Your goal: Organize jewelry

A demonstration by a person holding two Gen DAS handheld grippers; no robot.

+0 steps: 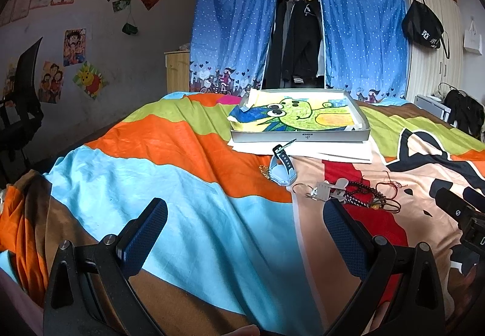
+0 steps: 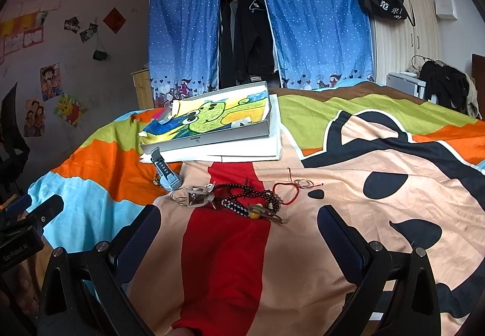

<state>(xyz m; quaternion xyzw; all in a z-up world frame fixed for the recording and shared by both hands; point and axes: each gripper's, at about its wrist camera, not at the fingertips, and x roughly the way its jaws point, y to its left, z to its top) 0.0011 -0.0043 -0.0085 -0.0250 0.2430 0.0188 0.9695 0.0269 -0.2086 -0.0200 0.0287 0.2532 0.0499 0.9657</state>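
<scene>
— Two grippers, left gripper (image 1: pixel 245 233) and right gripper (image 2: pixel 239 233), jaws wide, holding nothing. What worries you?

— I'd say the soft bedspread (image 2: pixel 348 154) bunching. Then the blue watch (image 2: pixel 168 174) beside the grey tray (image 2: pixel 206 140); lastly the tangled bead bracelets (image 2: pixel 251 198) dragging the thin rings (image 2: pixel 304 183).

Dim, sharp frames, fisheye-warped dark corners

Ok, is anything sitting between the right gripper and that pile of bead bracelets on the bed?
Nothing visible. The right gripper is open, and only bare bedspread lies between its fingers and the bead bracelets. The blue watch and the tray sit farther back and to the left, off that path.
</scene>
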